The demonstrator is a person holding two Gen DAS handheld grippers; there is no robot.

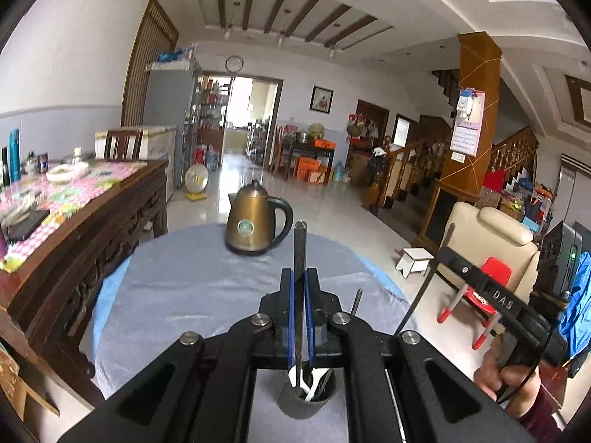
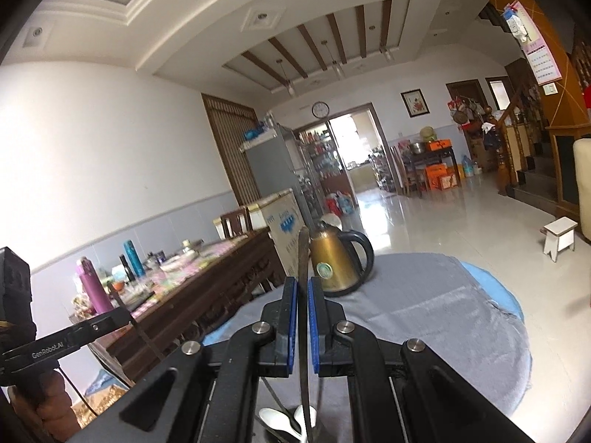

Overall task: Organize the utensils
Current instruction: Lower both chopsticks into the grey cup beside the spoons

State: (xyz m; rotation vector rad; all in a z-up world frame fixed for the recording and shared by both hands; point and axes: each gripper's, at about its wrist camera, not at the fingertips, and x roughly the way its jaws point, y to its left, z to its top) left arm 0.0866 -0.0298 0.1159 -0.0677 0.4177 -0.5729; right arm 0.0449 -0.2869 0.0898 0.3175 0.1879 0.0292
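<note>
A dark utensil (image 1: 300, 258) is clamped upright in the left tongs (image 1: 300, 306), directly above the grey cup (image 1: 307, 393), w/ white spoons inside, prob. for dropping in. A 2nd dark utensil (image 2: 303, 280) is gripped by the right tongs (image 2: 303, 317), also over spoons. A brass kettle (image 1: 255, 223) stands well back on the worktop (image 1: 177, 280); nothing is seen blocking.

Round surface (image 1: 192, 288) covered by grey cloth (image 1: 221, 265). On it: brass-coloured kettle (image 1: 255, 221) at far side, dark utensil cup (image 1: 308, 395) at near edge.
</note>
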